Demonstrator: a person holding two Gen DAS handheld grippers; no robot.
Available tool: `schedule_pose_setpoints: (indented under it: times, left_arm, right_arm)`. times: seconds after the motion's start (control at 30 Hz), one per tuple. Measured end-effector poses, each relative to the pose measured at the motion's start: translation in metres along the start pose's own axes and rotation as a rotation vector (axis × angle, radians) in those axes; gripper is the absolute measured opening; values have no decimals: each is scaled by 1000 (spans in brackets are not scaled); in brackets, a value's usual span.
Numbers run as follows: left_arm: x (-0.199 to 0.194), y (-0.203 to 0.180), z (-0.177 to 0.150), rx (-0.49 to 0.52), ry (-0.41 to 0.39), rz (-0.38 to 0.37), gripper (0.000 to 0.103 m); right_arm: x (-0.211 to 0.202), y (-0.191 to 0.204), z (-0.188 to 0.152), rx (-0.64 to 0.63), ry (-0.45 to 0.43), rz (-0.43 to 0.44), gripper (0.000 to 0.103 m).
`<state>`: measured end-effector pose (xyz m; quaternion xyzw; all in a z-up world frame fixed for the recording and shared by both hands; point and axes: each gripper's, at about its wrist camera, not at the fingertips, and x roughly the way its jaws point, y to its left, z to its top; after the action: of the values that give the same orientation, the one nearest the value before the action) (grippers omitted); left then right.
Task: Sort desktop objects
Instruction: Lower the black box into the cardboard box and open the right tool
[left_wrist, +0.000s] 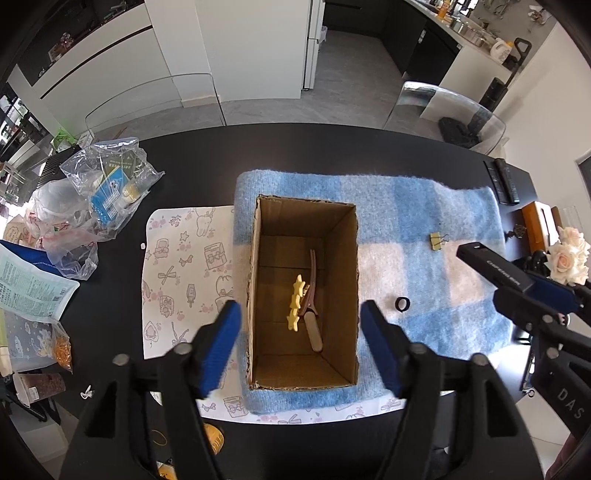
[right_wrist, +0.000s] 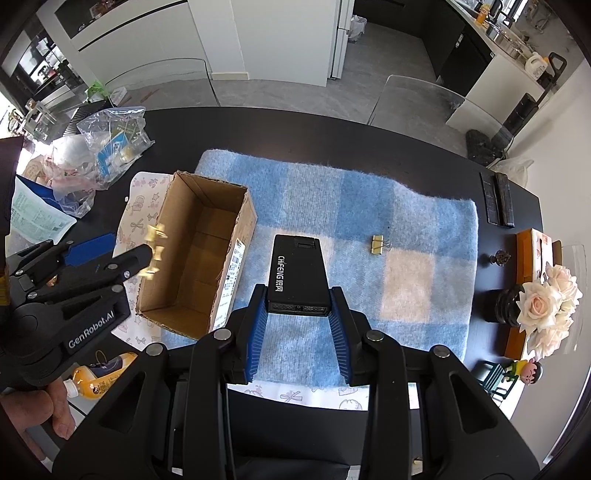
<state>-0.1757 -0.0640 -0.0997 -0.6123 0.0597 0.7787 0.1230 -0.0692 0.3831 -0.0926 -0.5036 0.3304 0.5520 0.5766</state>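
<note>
An open cardboard box (left_wrist: 255, 295) stands on a blue and white checked cloth (left_wrist: 424, 229). A yellow star hair clip (left_wrist: 296, 303) with a brown clip lies inside it. My left gripper (left_wrist: 300, 343) is open and empty above the box's near end. In the right wrist view the star clip (right_wrist: 154, 251) shows blurred by the left gripper's fingers, over the box (right_wrist: 225, 266). My right gripper (right_wrist: 298, 328) is shut on a black rectangular device (right_wrist: 298, 275) above the cloth (right_wrist: 406, 236). A gold binder clip (left_wrist: 438, 241) and a black ring (left_wrist: 402, 304) lie on the cloth.
A patterned paper sheet (left_wrist: 177, 266) lies left of the box. Plastic bags with packets (left_wrist: 107, 184) sit at the far left. Two black remotes (right_wrist: 496, 199), a wooden box (right_wrist: 532, 251), pale roses (right_wrist: 546, 306) and a small figurine (right_wrist: 524, 371) stand at the right. A yellow bottle (right_wrist: 99, 373) lies near the front left.
</note>
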Motion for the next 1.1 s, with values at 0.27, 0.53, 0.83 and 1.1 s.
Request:
schedule_pose_setpoints:
  times: [0.27,0.53,0.83,1.1]
  left_arm:
    - [0,5,-4,-5,13,3,88]
    - [-2,27,-10,-43,20,13,89]
    - [-13,59,-15,-100,6,25,89]
    - [-16,90,-21,-143,16,37,89]
  right_arm:
    - [0,5,-1,-12,1,3,34]
    - [0,21,6,-39,-10,13,34]
    - [7,52,13,-88,-10,40,34]
    - [13,84,19,-133,-12,63,34]
